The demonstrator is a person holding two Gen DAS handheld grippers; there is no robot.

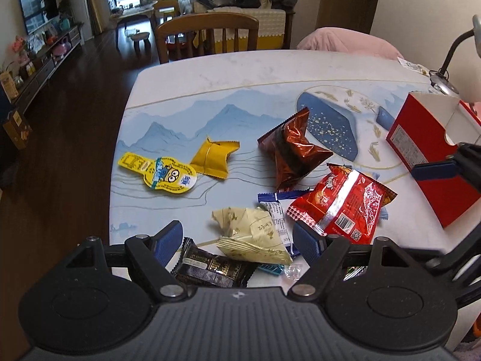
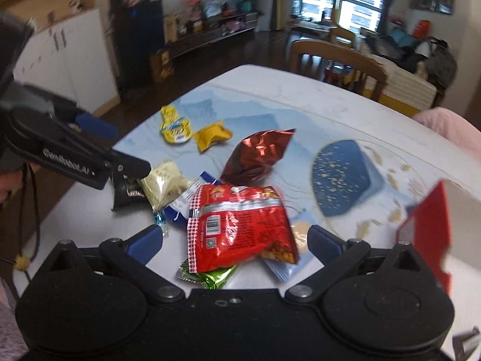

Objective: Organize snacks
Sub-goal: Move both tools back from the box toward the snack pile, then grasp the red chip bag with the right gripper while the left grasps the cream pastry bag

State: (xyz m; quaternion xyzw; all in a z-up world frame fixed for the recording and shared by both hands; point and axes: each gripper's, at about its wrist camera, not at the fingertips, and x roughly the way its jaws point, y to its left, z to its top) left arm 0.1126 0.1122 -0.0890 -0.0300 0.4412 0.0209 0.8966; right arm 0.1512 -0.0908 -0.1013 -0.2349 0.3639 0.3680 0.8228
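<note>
Snack packets lie scattered on the table. My left gripper [image 1: 239, 239] is open above a cream packet [image 1: 252, 234] and a black packet [image 1: 210, 267] near the front edge. My right gripper [image 2: 234, 240] is open, its jaws either side of a bright red packet [image 2: 237, 225], which also shows in the left wrist view [image 1: 342, 204]. Farther off lie a dark red foil bag [image 1: 291, 150], a gold packet [image 1: 213, 158] and a yellow Minions packet [image 1: 159, 173]. An open red box [image 1: 433, 147] stands at the right.
A green foil packet [image 2: 207, 276] and blue-white wrappers [image 2: 180, 204] lie under the red packet. The table [image 1: 228, 69] has a blue mountain print. A wooden chair [image 1: 207, 34] stands at the far edge, a lamp [image 1: 451, 57] at the far right. The floor drops off on the left.
</note>
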